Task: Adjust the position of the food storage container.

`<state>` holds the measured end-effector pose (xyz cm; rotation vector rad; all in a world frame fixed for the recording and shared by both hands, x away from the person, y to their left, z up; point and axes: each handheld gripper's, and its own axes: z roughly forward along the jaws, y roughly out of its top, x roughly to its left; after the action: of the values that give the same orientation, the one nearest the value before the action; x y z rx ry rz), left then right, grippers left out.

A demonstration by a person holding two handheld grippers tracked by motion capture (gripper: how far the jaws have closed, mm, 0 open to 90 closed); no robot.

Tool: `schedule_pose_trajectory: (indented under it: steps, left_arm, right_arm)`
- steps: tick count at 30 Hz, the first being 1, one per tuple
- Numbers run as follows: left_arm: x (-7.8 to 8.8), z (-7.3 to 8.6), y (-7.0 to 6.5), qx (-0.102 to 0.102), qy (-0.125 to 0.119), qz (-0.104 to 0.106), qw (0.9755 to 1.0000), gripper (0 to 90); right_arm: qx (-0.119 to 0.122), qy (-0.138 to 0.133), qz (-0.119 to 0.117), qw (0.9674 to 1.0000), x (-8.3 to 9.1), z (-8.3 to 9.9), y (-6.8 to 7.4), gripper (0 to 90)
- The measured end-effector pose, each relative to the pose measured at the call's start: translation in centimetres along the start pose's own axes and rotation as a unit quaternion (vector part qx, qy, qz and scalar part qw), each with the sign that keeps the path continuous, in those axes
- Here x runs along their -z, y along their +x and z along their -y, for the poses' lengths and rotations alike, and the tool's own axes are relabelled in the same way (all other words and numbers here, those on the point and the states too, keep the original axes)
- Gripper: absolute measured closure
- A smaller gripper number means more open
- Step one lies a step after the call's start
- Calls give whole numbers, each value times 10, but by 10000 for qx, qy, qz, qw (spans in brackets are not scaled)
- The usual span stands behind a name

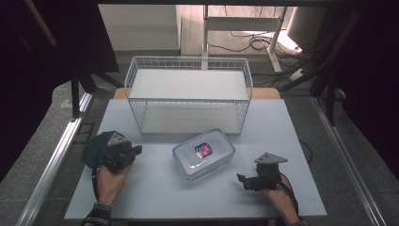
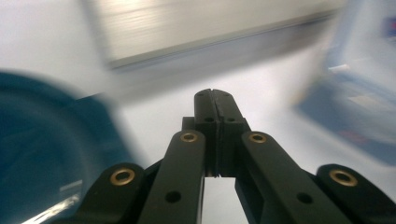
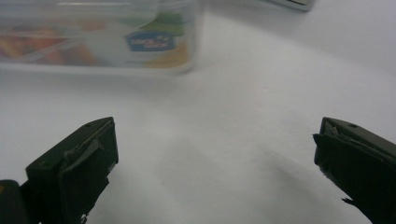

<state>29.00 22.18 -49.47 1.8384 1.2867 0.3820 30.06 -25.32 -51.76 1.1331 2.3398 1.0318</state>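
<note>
Clear plastic container (image 1: 203, 154), lid on, lying mid-bench (image 1: 155, 197) just in front of the wire basket (image 1: 188, 94), long axis slanting from near-left to far-right. Between the two hands, but nearer the right gripper (image 1: 245, 181), whose jaws point leftward toward its near right corner; probably the likelier hand for a first reach. Right jaws wide open, nothing between them. Left gripper (image 1: 134, 151) farther off to the left, jaws pressed fully together and empty, resting over a dark blue round thing (image 1: 96, 147).

Right gripper view: container (image 3: 98, 37) ahead and up-left of the open jaws, its side wall with coloured label showing, bare bench between. Left gripper view: motion-blurred, closed jaw tips touching, blue round thing (image 2: 51, 154) close at left, container (image 2: 355, 107) off at the right edge.
</note>
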Motion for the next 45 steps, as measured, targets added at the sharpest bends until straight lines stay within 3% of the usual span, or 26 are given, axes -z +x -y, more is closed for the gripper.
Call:
schedule_pose_trajectory:
  steps: [4, 5, 6, 8, 9, 10, 11, 12, 13, 16, 19, 24, 26, 27, 29, 34, 40, 45]
  left_arm:
    - [-7, 5, -17, -171, -46, 425, 9989, 887]
    - [-9, 7, -22, -242, -76, 565, 9981, 877]
    - [-12, 10, -27, -296, -77, 758, 9967, 859]
    - [-15, 12, -36, -406, 16, 846, 9956, 859]
    - [-17, 13, -41, -491, 36, 893, 9948, 860]
    - [-18, 14, -46, -585, 69, 920, 9940, 872]
    - [-20, 15, -54, -727, 95, 993, 9924, 882]
    - [-20, 15, -54, -727, 95, 993, 9924, 895]
    - [-21, 15, -58, -747, 91, 1056, 9916, 895]
    - [-26, 16, -65, -753, 171, 1161, 9902, 900]
    - [-33, 19, -69, -739, 317, 1197, 9896, 900]
    - [-47, 19, -70, -552, 446, 1277, 9893, 900]
    - [-50, 19, -68, -485, 458, 1193, 9906, 900]
    - [-50, 19, -64, -310, 431, 1295, 9902, 900]
    - [-50, 18, -63, -272, 409, 1311, 9902, 900]
    - [-49, 18, -62, -333, 454, 1179, 9914, 900]
    - [-45, 20, -51, -190, 395, 1124, 9927, 900]
    - [-43, 20, -42, -113, 355, 958, 9947, 900]
  right_arm:
    - [-222, -31, -18, 9997, -2, -5, -6, 0]
    - [-245, -15, -88, 9997, -1, -7, -8, 0]
    - [-374, 127, -368, 9985, 0, -14, -11, 0]
    - [-407, 134, -483, 9979, 0, -17, -12, 22]
    - [-484, 139, -459, 9977, 1, -20, -13, 109]
    - [-512, 96, -279, 9983, 4, -28, -16, 275]
    - [-524, 51, -200, 9984, 6, -32, -18, 372]
    - [-524, 51, -200, 9984, 6, -32, -18, 372]
    - [-565, -6, -170, 9983, 6, -36, -19, 486]
    - [-304, 37, -391, 9988, -4, -52, -26, 834]
    - [-228, 140, -432, 9987, -16, -60, -28, 874]
    - [-64, 260, -464, 9986, -40, -74, -31, 890]
    - [-34, 219, -608, 9979, -45, -77, -31, 890]
    - [58, 297, -662, 9973, -49, -77, -28, 892]
    - [111, 442, -747, 9962, -51, -75, -24, 892]
    - [275, 548, -616, 9962, -45, -70, -13, 892]
    - [273, 538, -792, 9950, -31, -58, 1, 892]
    - [306, 528, -1030, 9928, -26, -53, 17, 893]
